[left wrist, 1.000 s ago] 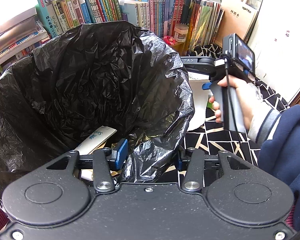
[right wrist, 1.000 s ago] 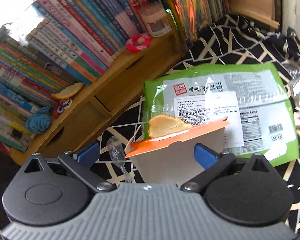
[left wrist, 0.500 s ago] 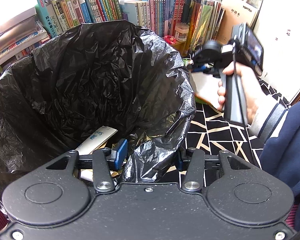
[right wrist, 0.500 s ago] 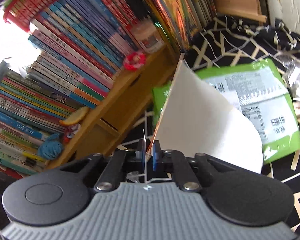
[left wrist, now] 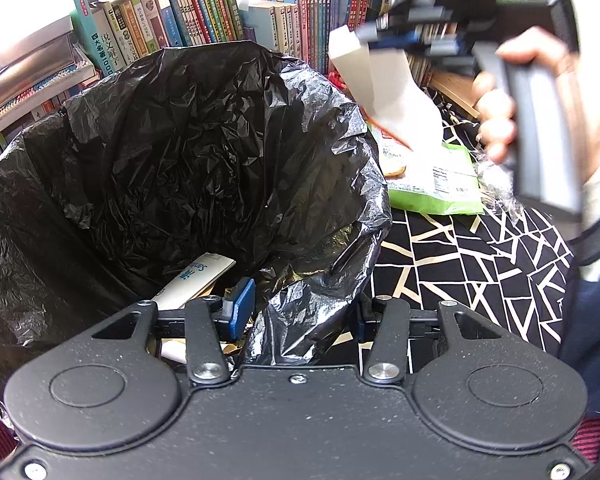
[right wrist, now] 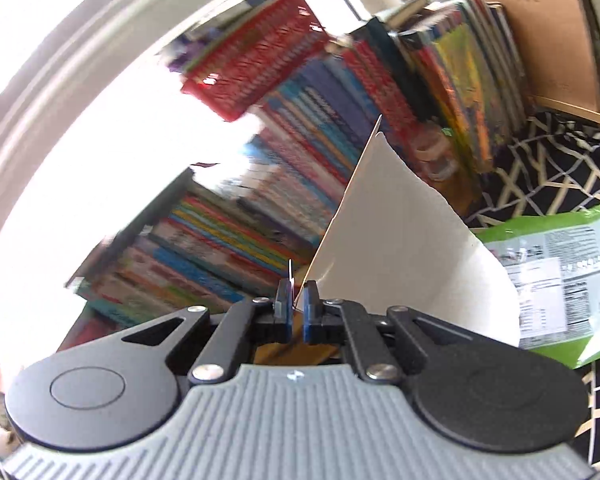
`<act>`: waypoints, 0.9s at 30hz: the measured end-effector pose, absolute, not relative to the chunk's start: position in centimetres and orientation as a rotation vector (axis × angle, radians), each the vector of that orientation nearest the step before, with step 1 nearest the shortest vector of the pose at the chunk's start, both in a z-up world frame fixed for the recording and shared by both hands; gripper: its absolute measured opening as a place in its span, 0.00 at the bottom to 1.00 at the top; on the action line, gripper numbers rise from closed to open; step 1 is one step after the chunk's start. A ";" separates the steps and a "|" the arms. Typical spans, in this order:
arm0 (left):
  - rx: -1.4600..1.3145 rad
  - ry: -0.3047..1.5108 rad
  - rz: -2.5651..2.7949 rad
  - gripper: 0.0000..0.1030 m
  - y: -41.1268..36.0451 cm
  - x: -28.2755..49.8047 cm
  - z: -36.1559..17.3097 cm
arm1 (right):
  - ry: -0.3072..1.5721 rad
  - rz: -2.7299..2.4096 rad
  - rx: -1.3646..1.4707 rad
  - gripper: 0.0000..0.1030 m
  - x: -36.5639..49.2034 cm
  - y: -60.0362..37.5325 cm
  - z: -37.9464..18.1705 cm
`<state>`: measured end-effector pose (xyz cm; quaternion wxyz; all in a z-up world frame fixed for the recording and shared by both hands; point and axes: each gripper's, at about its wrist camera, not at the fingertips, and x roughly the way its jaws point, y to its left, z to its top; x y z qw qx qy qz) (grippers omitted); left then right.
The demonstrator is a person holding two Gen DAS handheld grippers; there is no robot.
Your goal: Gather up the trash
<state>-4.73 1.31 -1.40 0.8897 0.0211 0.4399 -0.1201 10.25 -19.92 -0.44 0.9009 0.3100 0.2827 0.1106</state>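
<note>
Left wrist cam: my left gripper (left wrist: 300,312) has its pads clamped on a bunched fold of the black trash bag (left wrist: 172,152) rim, holding the mouth wide. One blue pad (left wrist: 242,308) sits inside the bag, the other outside, plastic pinched between. Bag interior mostly dark crinkled film; near the bottom, close to my fingers, lies a white paper packet w/ blue print (left wrist: 196,280), plus a few pale scraps I can't ID.

My right gripper (left wrist: 404,38) is up high at the bag's right side, above rim level, a person's hand (left wrist: 540,100) on the grip. It's clenched on a flat white cardboard carton (left wrist: 384,84) w/ an orange edge, which hangs down & tilted just beside the bag rim, not inside it.

Right wrist cam: right gripper (right wrist: 298,306) pads nearly together, thin edge of the white cardboard carton (right wrist: 400,248) nipped between them, sheet fanning up & to the right. Behind it: rows of books (right wrist: 300,200), blurred, and a red mesh basket (right wrist: 256,60) on top.

Green snack bag (left wrist: 440,184), label side up, lies on the black-&-white patterned cloth (left wrist: 460,264) right of the trash bag; something pale & round at its left edge, can't tell what.
</note>
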 end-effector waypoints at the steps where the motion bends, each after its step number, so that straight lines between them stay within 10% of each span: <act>1: 0.044 0.913 -0.249 0.44 1.3 -4.7 -1.4 | 0.574 0.266 0.648 0.07 9.8 -19.6 0.5; 12: 0.045 0.913 -0.249 0.44 1.3 -4.8 -1.4 | 0.552 0.774 0.831 0.07 6.7 -16.6 6.4; 27: 0.044 0.913 -0.249 0.44 1.3 -4.7 -1.4 | 1.003 0.828 0.890 0.07 9.2 -11.1 -1.3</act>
